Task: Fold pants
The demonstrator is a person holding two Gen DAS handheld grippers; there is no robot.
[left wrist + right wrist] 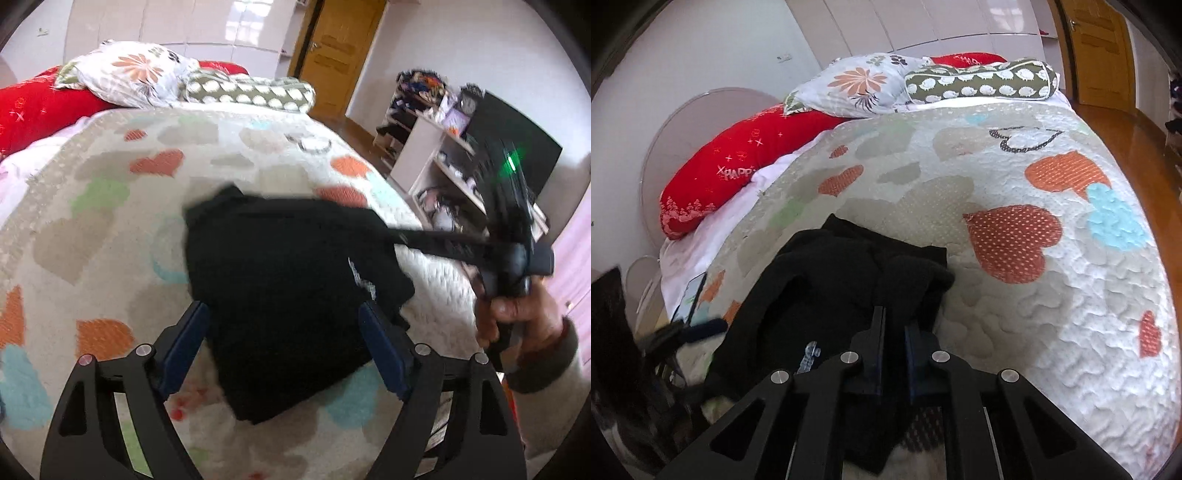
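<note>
Black pants point(288, 280) lie bunched in a folded heap on the heart-patterned quilt point(110, 229). My left gripper point(283, 307) hovers over their near edge with its jaws wide apart, the blue pads point(192, 332) clear of the cloth on either side. At the right of the left wrist view a hand point(517, 314) holds my right gripper point(513, 258), blurred, and a taut strip of black cloth point(436, 243) runs from the heap to it. In the right wrist view my right gripper point(894, 317) is shut on a fold of the pants point(842, 280).
Pillows are piled at the head of the bed: a red one point(738, 162), a flowered one point(857, 85) and a green dotted bolster point(982, 83). A phone point(690, 295) lies by the bed's left edge. A shelf unit point(436, 158), a dark screen point(517, 140) and a wooden door point(340, 48) stand beyond the bed.
</note>
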